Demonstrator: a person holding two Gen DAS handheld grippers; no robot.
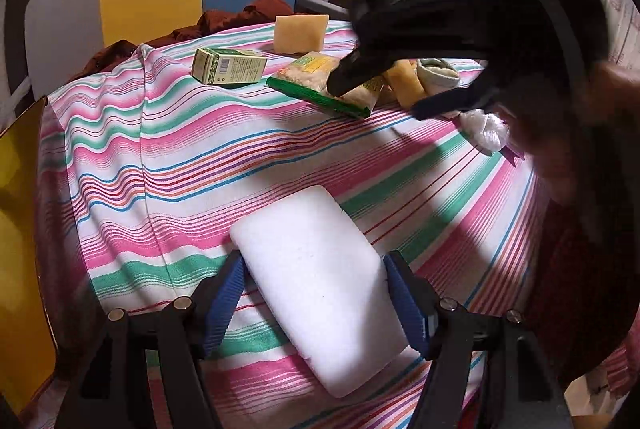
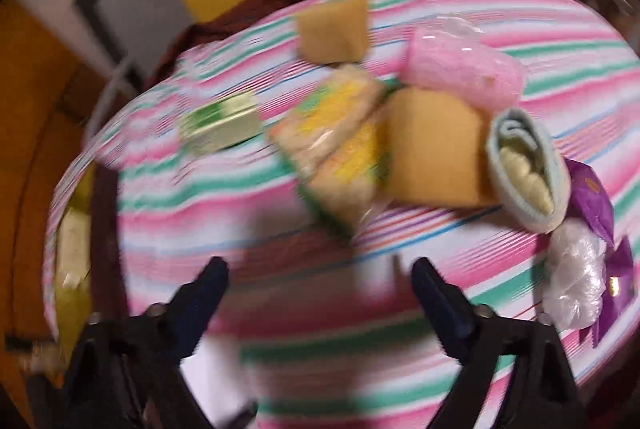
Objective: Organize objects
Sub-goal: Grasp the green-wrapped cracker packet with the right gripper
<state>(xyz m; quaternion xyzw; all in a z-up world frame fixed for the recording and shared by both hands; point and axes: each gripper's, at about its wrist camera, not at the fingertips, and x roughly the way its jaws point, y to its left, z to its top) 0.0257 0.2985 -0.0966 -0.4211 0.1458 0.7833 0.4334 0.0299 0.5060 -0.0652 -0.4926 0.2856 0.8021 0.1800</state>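
Left gripper point(image 1: 316, 293) clasps one white foam block point(image 1: 320, 289); two yellow sponges point(image 2: 432, 153) nearby.

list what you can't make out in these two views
- Left wrist view: the right gripper covers part of the snack packet and the things behind it.
- Left wrist view: the white foam block sits between the left gripper pads; contact unclear.
- Right wrist view: motion blur makes the green box print unreadable.
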